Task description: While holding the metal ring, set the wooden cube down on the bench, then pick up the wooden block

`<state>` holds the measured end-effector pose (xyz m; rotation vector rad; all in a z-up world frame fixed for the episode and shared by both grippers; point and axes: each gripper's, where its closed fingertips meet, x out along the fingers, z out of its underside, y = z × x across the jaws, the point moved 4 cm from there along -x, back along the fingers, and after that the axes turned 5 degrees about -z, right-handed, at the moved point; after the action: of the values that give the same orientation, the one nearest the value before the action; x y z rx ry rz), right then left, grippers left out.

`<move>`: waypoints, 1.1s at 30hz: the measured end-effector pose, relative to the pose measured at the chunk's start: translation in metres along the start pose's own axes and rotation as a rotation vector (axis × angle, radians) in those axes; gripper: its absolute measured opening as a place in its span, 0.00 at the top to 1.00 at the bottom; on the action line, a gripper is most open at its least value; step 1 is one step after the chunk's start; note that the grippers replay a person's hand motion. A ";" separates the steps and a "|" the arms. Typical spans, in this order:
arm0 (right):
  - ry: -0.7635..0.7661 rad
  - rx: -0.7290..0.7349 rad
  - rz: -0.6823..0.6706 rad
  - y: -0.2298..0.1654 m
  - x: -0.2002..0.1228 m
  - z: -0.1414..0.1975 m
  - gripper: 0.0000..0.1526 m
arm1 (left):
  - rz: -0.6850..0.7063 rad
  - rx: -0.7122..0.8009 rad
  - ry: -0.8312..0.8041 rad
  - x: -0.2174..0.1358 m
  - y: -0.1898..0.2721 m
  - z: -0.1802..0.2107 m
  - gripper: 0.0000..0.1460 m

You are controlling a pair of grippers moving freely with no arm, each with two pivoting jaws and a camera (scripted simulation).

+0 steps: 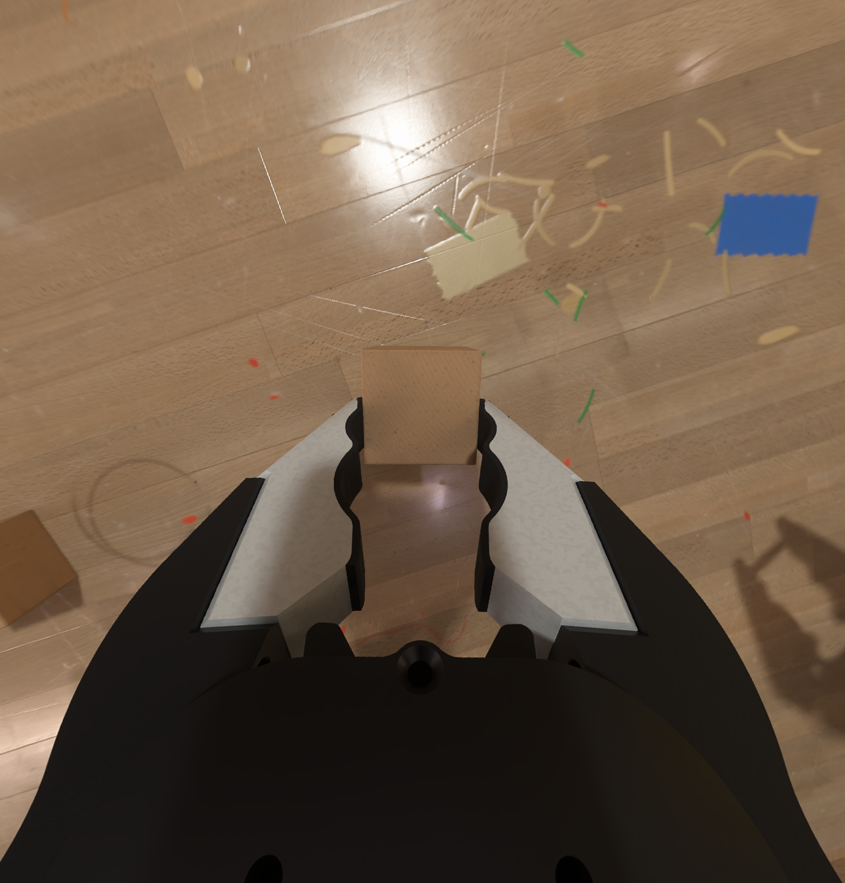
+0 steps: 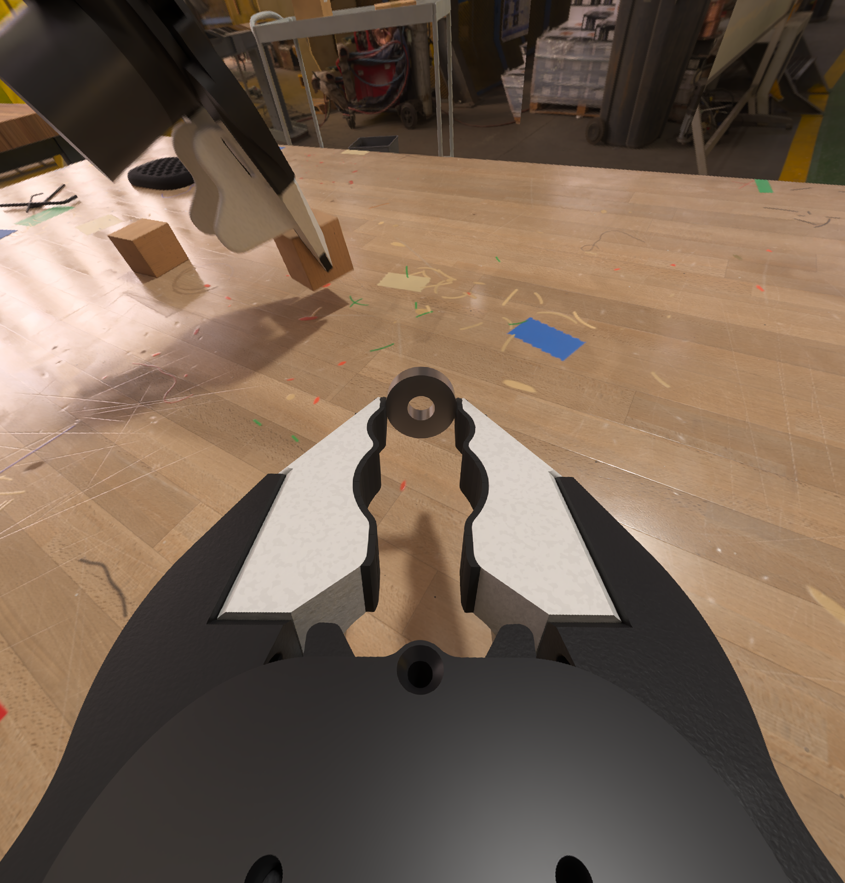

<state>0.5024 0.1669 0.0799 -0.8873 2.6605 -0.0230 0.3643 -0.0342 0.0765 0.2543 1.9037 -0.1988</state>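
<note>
My left gripper (image 1: 420, 411) is shut on the wooden cube (image 1: 419, 406) and holds it above the bench; a shadow lies under it in the right wrist view, where the cube (image 2: 310, 260) hangs tilted in that gripper (image 2: 322, 258). The darker wooden block (image 1: 19, 566) sits on the bench at the left edge, and it also shows in the right wrist view (image 2: 148, 246). My right gripper (image 2: 420, 411) is shut on the dark metal ring (image 2: 420, 406), held above the bench with its hole facing me.
The wooden bench (image 2: 649, 430) carries a blue tape patch (image 2: 547, 338), a beige tape patch (image 2: 403, 281), wood shavings and coloured specks. A black round pad (image 2: 160, 173) and black ties (image 2: 38, 198) lie far left. A workshop with metal frames lies beyond the far edge.
</note>
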 end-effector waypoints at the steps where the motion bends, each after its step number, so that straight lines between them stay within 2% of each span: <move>1: 0.002 0.004 -0.003 0.000 -0.001 0.000 0.82 | 0.002 -0.013 -0.013 0.006 -0.001 0.001 0.68; 7: 0.002 0.003 -0.013 -0.003 -0.001 -0.001 0.82 | -0.005 -0.037 -0.048 0.021 -0.002 0.005 0.68; 13: -0.008 -0.004 -0.019 -0.005 0.001 0.000 0.82 | 0.008 -0.036 -0.011 0.016 -0.001 0.006 0.53; 15: -0.014 -0.008 -0.014 -0.004 0.001 0.001 0.82 | 0.044 -0.022 0.090 -0.013 0.001 0.004 0.48; 18: -0.017 0.005 -0.016 -0.002 0.001 0.002 0.82 | 0.072 -0.021 0.300 -0.085 -0.018 0.010 0.47; 20: -0.016 0.015 -0.016 0.000 0.002 0.003 0.82 | -0.020 -0.047 0.400 -0.126 -0.055 0.021 0.49; 22: -0.020 0.020 -0.020 0.000 0.003 0.004 0.82 | -0.135 -0.102 0.439 -0.147 -0.103 0.033 0.52; 24: -0.028 0.015 -0.020 -0.002 0.005 0.005 0.82 | -0.183 -0.191 0.373 -0.143 -0.149 0.046 0.54; 27: -0.038 0.005 -0.027 -0.006 0.009 0.006 0.82 | -0.120 -0.305 0.205 -0.106 -0.193 0.062 0.51; 30: -0.045 -0.011 -0.036 -0.012 0.014 0.005 0.82 | -0.050 -0.349 0.067 -0.060 -0.205 0.073 0.48; 33: -0.052 -0.035 -0.034 -0.014 0.016 0.005 0.82 | -0.059 -0.353 -0.018 -0.029 -0.207 0.079 0.46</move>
<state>0.5003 0.1463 0.0718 -0.9318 2.6049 0.0383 0.3892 -0.2567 0.0799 -0.0418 1.8917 0.0958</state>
